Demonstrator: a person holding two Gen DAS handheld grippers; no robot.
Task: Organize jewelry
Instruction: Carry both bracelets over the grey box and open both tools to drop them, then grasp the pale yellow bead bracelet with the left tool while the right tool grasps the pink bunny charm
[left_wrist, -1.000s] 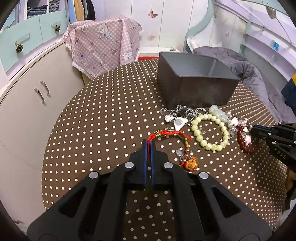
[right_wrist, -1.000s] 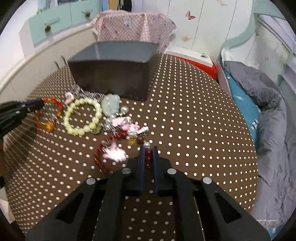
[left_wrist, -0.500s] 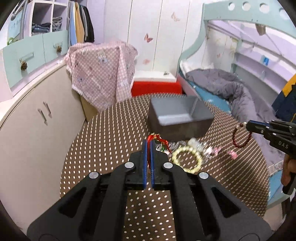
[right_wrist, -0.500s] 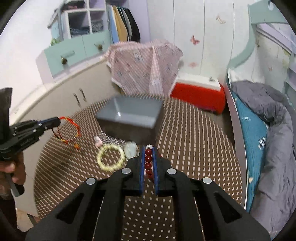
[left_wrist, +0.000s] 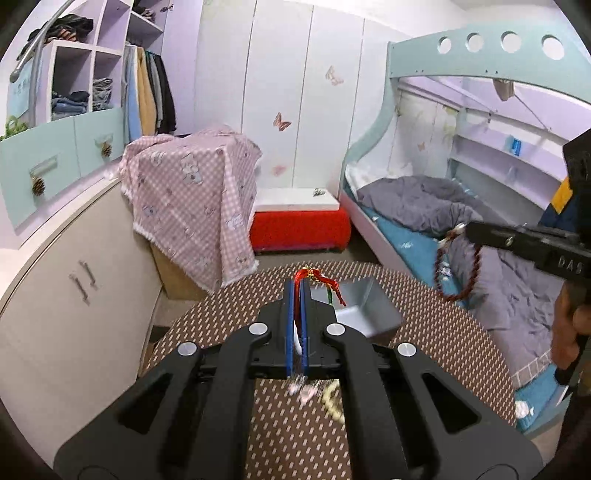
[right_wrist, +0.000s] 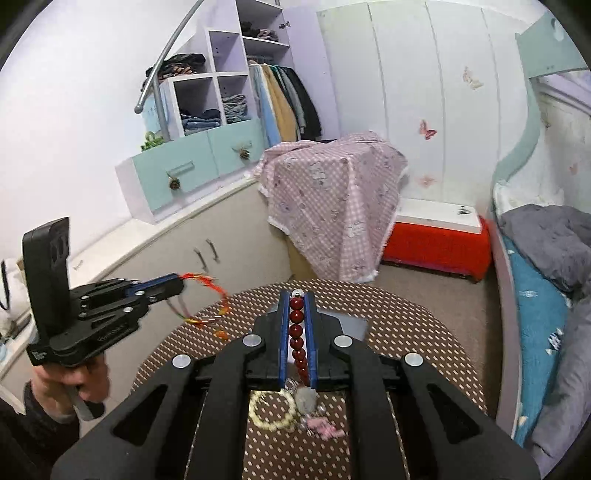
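Observation:
My left gripper (left_wrist: 297, 286) is shut on a red cord bracelet (left_wrist: 314, 276), held high above the table; it also shows in the right wrist view (right_wrist: 207, 295) hanging from the left gripper (right_wrist: 177, 284). My right gripper (right_wrist: 296, 297) is shut on a dark red bead bracelet (right_wrist: 295, 328), which hangs from it in the left wrist view (left_wrist: 458, 269). The grey box (left_wrist: 362, 314) stands open on the dotted table (left_wrist: 443, 332) far below. A pale green bead bracelet (right_wrist: 271, 411) and pink pieces (right_wrist: 321, 428) lie on the table.
A cabinet (left_wrist: 74, 295) curves along the left. A pink checked cloth (left_wrist: 192, 199) covers something behind the table. A red bench (left_wrist: 299, 225) and a bunk bed with grey bedding (left_wrist: 424, 206) stand at the back right.
Both grippers have risen well above the table, each carrying its bracelet off the pile. The box and remaining jewelry now look small and far below.

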